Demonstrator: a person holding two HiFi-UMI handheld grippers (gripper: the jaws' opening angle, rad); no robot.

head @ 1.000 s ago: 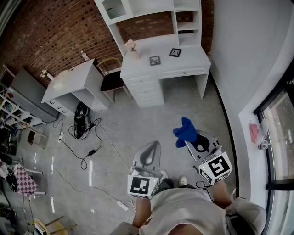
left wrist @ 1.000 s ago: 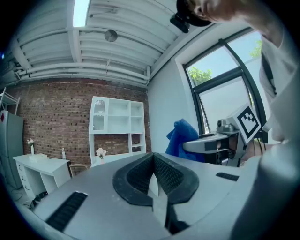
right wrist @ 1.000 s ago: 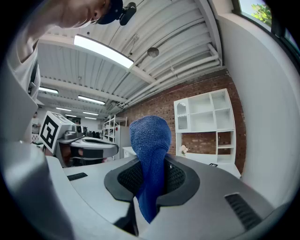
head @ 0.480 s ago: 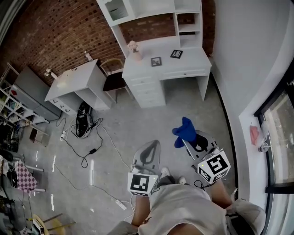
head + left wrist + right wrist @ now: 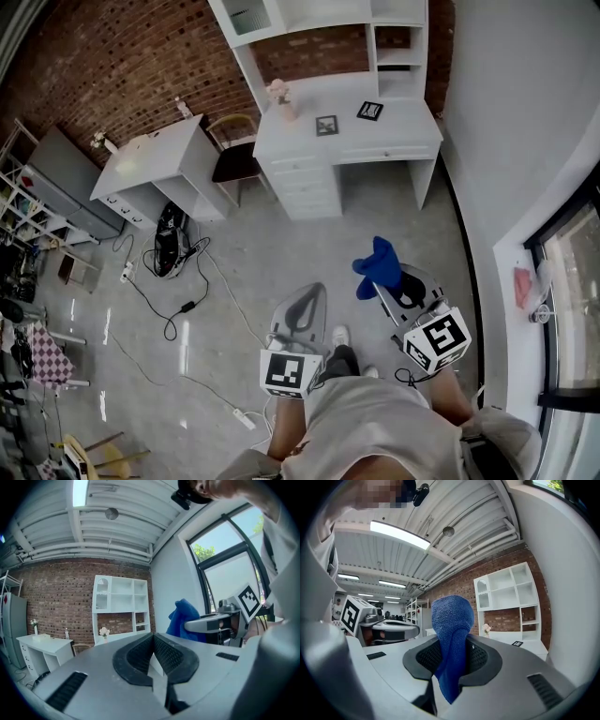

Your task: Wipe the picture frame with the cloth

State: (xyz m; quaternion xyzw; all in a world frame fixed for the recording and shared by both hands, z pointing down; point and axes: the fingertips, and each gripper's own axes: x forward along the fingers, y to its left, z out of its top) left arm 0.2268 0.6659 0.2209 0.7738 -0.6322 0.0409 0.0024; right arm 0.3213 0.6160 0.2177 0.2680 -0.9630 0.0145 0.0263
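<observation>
The right gripper pinches the blue cloth, well away from the white desk. The left gripper has its jaws pressed together, empty. The picture frame stands on that desk's top.

A picture frame stands on the tabletop, between the vase and a second frame.

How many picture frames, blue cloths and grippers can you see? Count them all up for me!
picture frames: 2, both on the white desk
blue cloth: 1, pinched in the right gripper's fingers
grippers: 2, the left gripper and the right gripper
total: 5
</observation>
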